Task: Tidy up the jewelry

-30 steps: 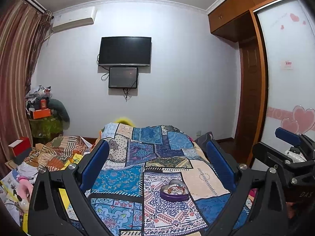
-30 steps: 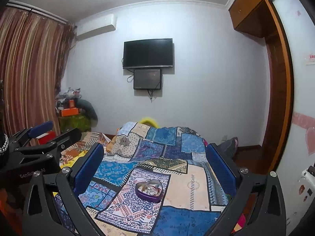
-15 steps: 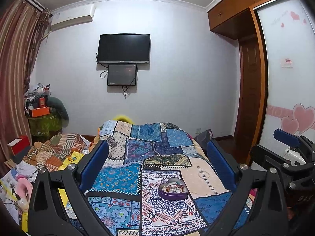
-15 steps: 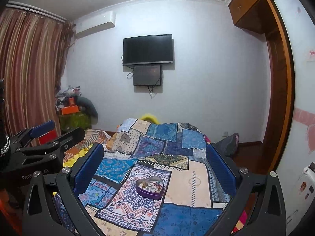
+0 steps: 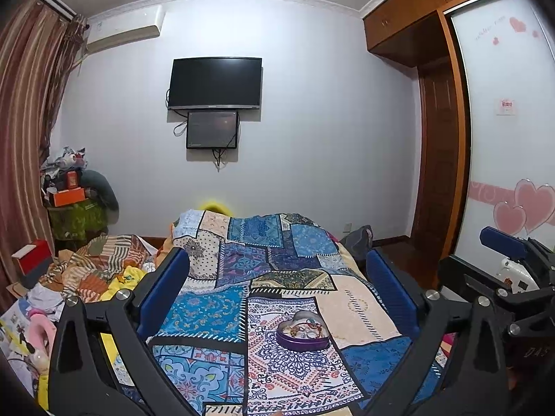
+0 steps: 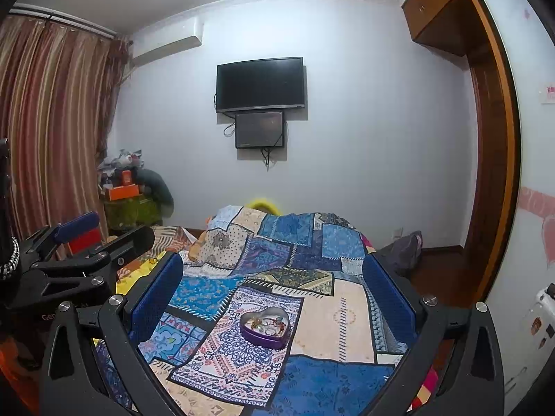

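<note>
The little things in the heart tin point(image 6: 265, 326) between the jaws are too small to tell. The patchwork blanket point(image 5: 277, 312) is cut off below the jaws.

The tin point(image 5: 302, 333) lies on the bed point(image 5: 357, 306), near its front, with jewelry point(image 6: 266, 324) in it. Behind the bed, the TV point(image 5: 214, 83) hangs on the wall, a smaller screen point(image 5: 212, 129) directly under it. Clothes point(image 5: 93, 270) lie left of the bed.

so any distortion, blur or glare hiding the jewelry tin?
Left wrist: heavy fisheye bowing at walls and wardrobe, dark corner vignette; heart-shaped tin sharp, no glare. Right wrist: same bowing, dim even light; tin clear, individual pieces too small to tell apart.
</note>
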`<state>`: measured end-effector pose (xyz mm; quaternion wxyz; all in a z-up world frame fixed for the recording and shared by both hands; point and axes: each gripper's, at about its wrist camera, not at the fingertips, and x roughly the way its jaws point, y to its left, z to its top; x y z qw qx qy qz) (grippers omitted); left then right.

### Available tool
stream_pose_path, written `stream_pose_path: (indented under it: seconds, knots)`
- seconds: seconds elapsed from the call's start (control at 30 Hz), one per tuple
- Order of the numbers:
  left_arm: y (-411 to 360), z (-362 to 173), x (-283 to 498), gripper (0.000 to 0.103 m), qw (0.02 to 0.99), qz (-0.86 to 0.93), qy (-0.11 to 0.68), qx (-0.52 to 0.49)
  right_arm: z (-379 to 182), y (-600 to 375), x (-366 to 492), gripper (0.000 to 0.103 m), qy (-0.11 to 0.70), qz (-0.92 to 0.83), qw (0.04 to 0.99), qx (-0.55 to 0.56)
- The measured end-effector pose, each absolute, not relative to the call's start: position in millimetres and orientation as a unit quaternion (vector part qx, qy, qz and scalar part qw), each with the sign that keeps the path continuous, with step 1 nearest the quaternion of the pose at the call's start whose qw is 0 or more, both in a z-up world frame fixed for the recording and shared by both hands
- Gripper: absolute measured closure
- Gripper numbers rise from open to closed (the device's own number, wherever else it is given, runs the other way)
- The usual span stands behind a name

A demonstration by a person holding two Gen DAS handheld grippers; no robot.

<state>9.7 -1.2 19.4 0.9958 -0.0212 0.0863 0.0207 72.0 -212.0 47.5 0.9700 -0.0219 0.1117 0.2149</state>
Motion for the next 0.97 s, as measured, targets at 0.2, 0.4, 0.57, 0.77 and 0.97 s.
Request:
stream_pose_path:
  seconds: [0.2,0.4,0.57,0.77,0.97]
  knots:
    - [1.9,18.2,11.0,0.000,0.995,0.016,0.093,-0.025,47.5,-214.1,74.5,0.000,0.113,0.213,0.970,-0.021]
    - [4.0,17.3,12.9,0.000,0.995,0.018,0.096,-0.029,46.6,-215.9,76.5,0.000,0.115,0.211,0.971,-0.019]
    - [5.1,16.0,15.1,0.000,0.994,0.016,0.099,-0.033,45.3,-215.5,77.8,0.000,0.117,0.209,0.971,-0.018]
    - [6.2,14.8,18.2,0.000,0.994,0.015,0.101,-0.034,43.9,-214.8,80.5,0.000,0.121,0.207,0.971,-0.018]
    - [8.7,9.5,23.4,0.000,0.993,0.013,0.110,-0.037,41.6,-211.4,85.4,0.000,0.128,0.210,0.969,-0.019]
